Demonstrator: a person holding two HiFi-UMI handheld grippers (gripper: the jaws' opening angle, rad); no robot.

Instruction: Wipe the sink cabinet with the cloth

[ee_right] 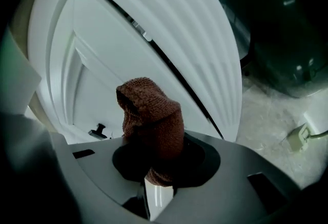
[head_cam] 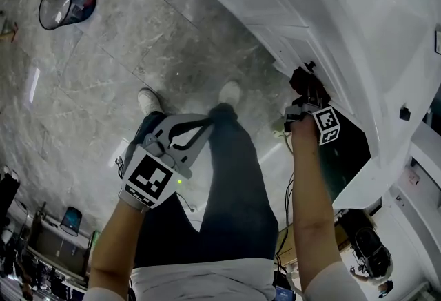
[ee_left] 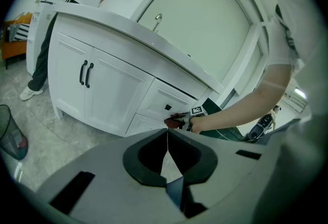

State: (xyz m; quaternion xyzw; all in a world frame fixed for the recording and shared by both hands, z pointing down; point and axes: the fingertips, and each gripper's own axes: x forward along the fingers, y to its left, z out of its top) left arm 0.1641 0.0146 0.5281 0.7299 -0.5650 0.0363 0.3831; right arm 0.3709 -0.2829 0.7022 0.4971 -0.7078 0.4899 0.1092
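A rust-brown knitted cloth (ee_right: 151, 118) stands bunched up out of my right gripper (ee_right: 156, 159), which is shut on it. In the head view the cloth (head_cam: 304, 80) is pressed against the lower front of the white sink cabinet (head_cam: 358, 10), with the right gripper (head_cam: 304, 98) just behind it. The right gripper view shows the cloth close to a panelled drawer front (ee_right: 118, 59). My left gripper (head_cam: 200, 129) hangs over the floor, away from the cabinet. Its jaws meet in a thin line in the left gripper view (ee_left: 167, 133), with nothing between them. From there the cloth (ee_left: 174, 121) shows small against the cabinet (ee_left: 113, 89).
A black mesh waste bin (head_cam: 65, 3) stands on the grey marble floor to the left. A dark green object (head_cam: 344, 155) sits beside the cabinet's end. A white plug (ee_right: 297, 138) lies on the floor. A black drawer knob (ee_right: 99, 130) is near the cloth. Another person (ee_left: 41, 64) stands at the cabinet's far end.
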